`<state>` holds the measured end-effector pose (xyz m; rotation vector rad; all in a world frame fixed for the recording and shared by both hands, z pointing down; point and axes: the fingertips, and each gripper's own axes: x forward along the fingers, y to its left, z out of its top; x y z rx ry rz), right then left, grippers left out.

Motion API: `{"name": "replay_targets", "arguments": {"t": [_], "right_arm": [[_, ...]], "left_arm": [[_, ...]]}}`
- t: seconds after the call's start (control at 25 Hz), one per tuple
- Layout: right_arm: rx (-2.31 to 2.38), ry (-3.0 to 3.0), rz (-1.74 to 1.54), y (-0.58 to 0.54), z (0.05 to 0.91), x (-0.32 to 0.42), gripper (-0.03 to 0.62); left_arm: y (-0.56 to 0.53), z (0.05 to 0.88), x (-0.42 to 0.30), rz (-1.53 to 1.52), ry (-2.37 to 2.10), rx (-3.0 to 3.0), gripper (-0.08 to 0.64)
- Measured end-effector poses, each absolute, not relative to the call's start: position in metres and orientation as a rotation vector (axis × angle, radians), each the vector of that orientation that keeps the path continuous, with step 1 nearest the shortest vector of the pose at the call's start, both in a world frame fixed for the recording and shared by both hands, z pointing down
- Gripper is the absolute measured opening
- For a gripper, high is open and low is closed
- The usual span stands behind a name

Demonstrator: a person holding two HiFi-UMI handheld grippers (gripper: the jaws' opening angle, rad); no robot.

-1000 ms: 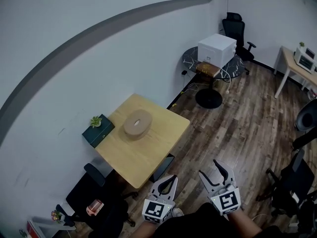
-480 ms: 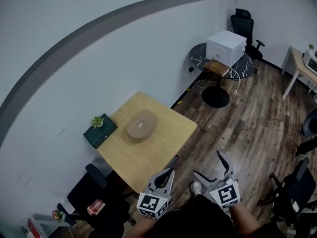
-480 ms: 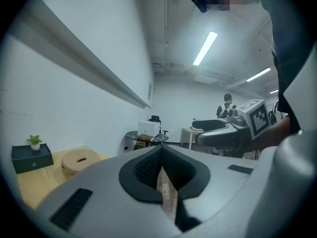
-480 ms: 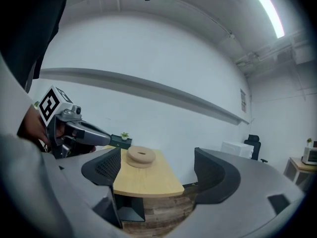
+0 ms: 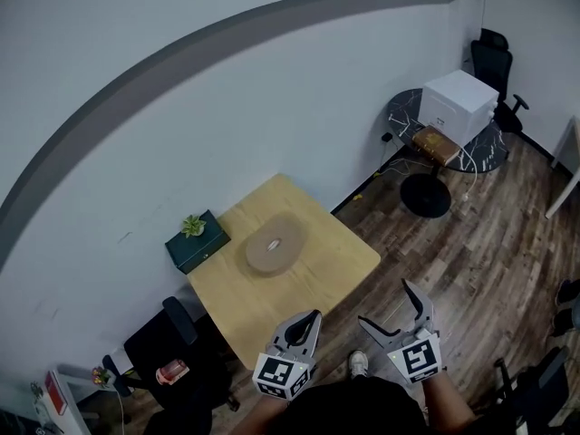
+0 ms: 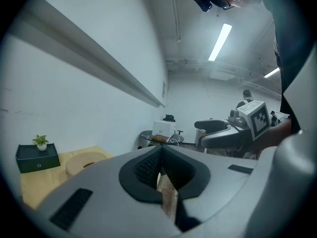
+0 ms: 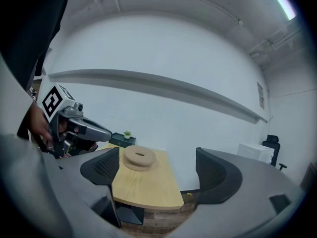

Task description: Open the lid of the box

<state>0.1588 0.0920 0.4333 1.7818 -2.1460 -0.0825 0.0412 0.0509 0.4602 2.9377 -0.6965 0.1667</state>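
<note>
We hold both units low, short of the counter [image 5: 337,263] and well apart from the box [image 5: 275,245]. The left hand-held gripper [image 5: 308,323] has its jaws together, with nothing between them. The right hand-held gripper [image 5: 383,302] has its jaws far apart and opening, with nothing between them. The round box sits closed near the counter's middle. A green case [image 5: 201,246] bearing a small plant [image 5: 192,226] stands near it.

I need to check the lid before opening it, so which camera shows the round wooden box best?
The head view: the round wooden box sits whole, seen from above on the table, lid slot showing. The right gripper view shows it side-on, its top foreshortened. The left gripper view shows it only partly, at the lower left.
</note>
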Motion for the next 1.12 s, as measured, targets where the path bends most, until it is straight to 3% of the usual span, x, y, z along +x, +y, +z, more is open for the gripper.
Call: {"name": "replay_targets", "arguments": {"t": [0.4, 1.12], "right_arm": [[1.607, -2.286, -0.075, 0.034, 0.443, 0.181, 0.492], [1.149, -2.491, 0.031, -0.081, 0.476, 0.097, 0.506]], "left_arm": [[0.011, 0.459, 0.074, 0.168, -0.859, 2.886, 0.017], [-0.072, 0.48, 0.002, 0.163, -1.175, 2.706, 0.017]]}}
